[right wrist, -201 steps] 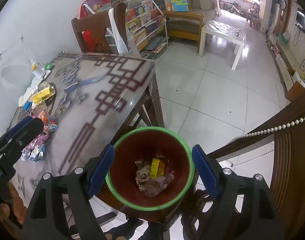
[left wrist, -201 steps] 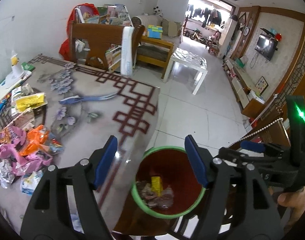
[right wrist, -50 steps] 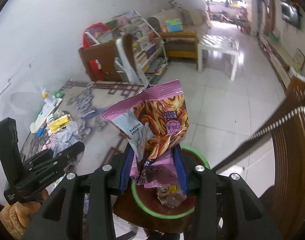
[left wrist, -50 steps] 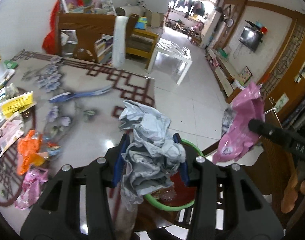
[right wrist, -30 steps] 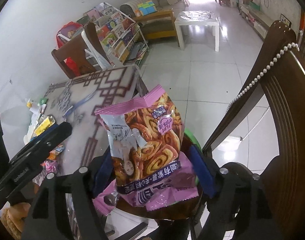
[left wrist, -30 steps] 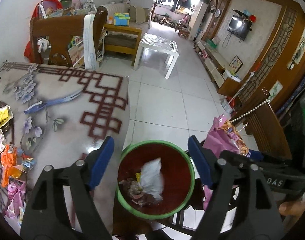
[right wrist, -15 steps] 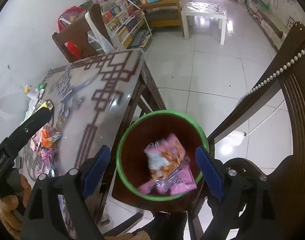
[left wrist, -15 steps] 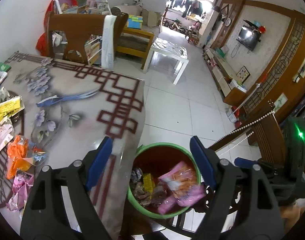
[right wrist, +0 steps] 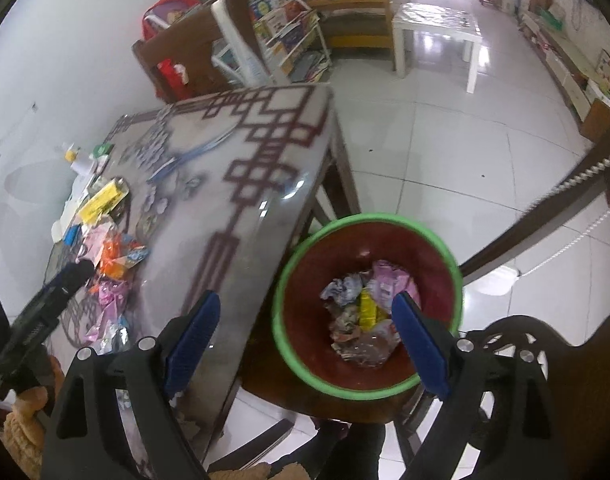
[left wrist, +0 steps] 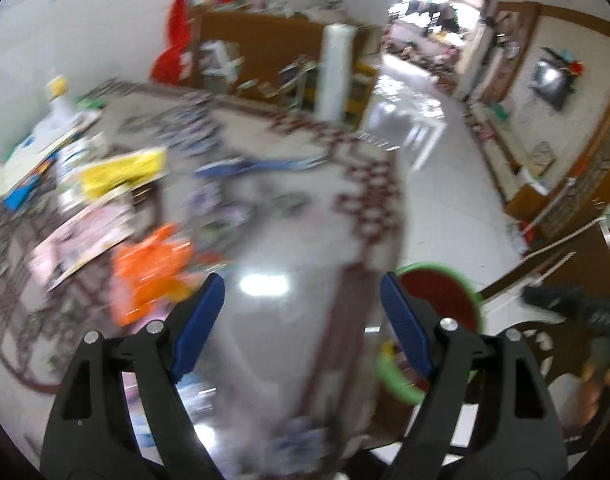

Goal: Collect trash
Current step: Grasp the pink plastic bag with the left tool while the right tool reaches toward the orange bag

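Orange wrapper (left wrist: 151,270) lies at my far left on the table (left wrist: 289,256), amid a heap of pink and yellow packets; that heap is the trash not yet collected. The left-wrist view is smeared, so finer detail of the pile cannot be read.

My left gripper (left wrist: 303,312) hangs over the bare glossy tabletop with its jaws spread wide and nothing between them. It points toward the table, and I judge it is set that way to reach the wrappers on its left. In the right-wrist view the same gripper shows as a dark bar at the left edge, near the pile.

My right gripper (right wrist: 305,328) is likewise spread and empty. It sits above the table edge, with its right finger (right wrist: 419,344) over the bin (right wrist: 289,280).

Further right, the bin, red inside with a green rim, stands just beside the table edge on what looks like a dark wooden seat, I judge so that drops from the table are short. It already holds crumpled paper, a pink packet and a yellow piece. Task partly done; the pile remains.
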Tool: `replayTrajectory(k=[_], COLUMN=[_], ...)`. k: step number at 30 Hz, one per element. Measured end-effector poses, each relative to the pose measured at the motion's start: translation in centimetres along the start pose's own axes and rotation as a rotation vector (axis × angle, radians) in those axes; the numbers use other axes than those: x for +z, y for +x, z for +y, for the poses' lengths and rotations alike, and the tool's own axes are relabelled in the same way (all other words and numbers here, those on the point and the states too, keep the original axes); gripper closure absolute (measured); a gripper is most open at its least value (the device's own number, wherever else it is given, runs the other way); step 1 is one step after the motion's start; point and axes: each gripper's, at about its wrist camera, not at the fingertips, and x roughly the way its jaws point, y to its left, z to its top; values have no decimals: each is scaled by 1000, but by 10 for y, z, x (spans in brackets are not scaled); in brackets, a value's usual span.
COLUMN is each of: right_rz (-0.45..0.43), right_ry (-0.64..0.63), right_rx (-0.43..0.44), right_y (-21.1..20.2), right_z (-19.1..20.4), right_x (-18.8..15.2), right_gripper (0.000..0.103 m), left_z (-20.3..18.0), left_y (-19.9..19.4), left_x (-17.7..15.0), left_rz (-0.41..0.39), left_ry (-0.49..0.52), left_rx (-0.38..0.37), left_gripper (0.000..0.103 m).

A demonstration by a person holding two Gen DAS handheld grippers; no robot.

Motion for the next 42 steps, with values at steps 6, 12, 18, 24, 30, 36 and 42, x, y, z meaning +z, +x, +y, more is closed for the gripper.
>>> replayTrajectory(k=[6,12,18,24,30,36,42], right_rz=[31,91,136,181,213,267,302], right_ry=[-42,-124,-270,-366,-445,-536,-634], right_rx=[36,62,71,109,183,236,272], right_y=[20,46,65,94,126,163,193], right_z=[38,91,138,173,209,244,278], right_x=[-2,-4,0,15,37,58,67], right_gripper=[18,18,18,18,18,18,17], left_z=[83,129,125,135,151,179,201], left_y=[-4,17,49,59,32,14,14], left_x=[-30,-43,-48,-56,-50,-51,-54], left_rz=[87,180,256,275,206,169,167], left_ry=[-33,-103,-97,-186,-229,-323,-389], left_rx=[124,83,25,23,75,142,199], left_gripper=[26,26,30,74,78,78,78])
